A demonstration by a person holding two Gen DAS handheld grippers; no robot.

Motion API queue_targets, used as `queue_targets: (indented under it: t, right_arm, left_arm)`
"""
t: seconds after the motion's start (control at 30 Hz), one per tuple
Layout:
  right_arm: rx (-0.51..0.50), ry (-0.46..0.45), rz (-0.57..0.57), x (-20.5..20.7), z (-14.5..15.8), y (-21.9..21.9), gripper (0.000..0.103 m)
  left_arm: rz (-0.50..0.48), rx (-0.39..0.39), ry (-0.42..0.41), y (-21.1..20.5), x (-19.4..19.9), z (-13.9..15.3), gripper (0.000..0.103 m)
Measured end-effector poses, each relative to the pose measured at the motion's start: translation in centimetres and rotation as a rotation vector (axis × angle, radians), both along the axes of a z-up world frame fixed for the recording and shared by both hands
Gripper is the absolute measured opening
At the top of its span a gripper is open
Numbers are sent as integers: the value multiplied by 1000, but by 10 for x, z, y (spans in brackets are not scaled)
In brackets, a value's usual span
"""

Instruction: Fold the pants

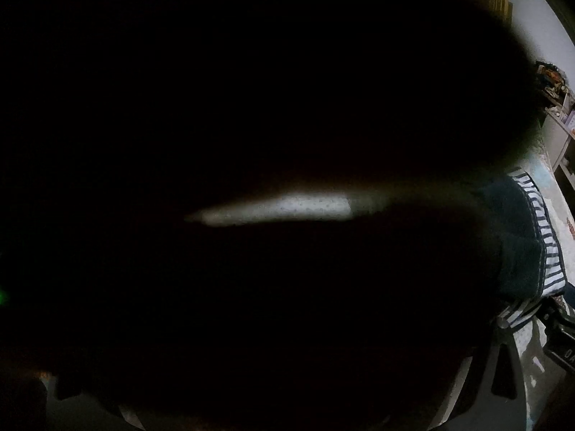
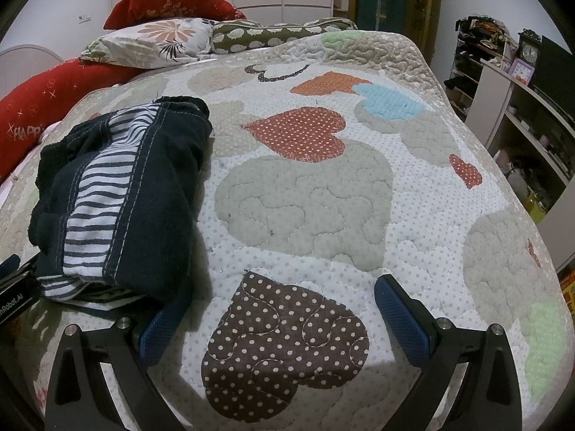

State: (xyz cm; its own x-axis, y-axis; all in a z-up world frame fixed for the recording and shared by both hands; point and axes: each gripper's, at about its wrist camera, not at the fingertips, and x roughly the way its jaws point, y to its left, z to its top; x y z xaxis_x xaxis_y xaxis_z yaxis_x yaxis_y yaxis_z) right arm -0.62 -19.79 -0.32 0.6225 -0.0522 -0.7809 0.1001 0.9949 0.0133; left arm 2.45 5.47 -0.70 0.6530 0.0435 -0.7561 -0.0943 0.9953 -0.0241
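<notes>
Where dark pants [image 1: 517, 237] cover it, left view nearly black.

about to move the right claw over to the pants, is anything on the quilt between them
Nothing visible stands between them. The right claw is open over the brown dotted heart, and the navy striped pants lie bunched on the quilt just to its left, the cloth already reaching its left finger.

The pants [image 2: 122, 201] lie bunched on the quilt [image 2: 305, 197] near the bed's left edge. The pillows [image 2: 151, 39] sit along its far edge. The shelves [image 2: 517, 115] stand beyond the right edge. The right gripper [image 2: 280, 319] hovers over the near edge, just right of the pants.
</notes>
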Motion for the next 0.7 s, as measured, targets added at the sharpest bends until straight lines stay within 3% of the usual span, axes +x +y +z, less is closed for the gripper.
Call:
queue_targets:
  t: [0.7]
  right_arm:
    - [0, -1, 1, 0, -1, 0, 102]
  left_arm:
    - [1, -9, 1, 6, 4, 0, 103]
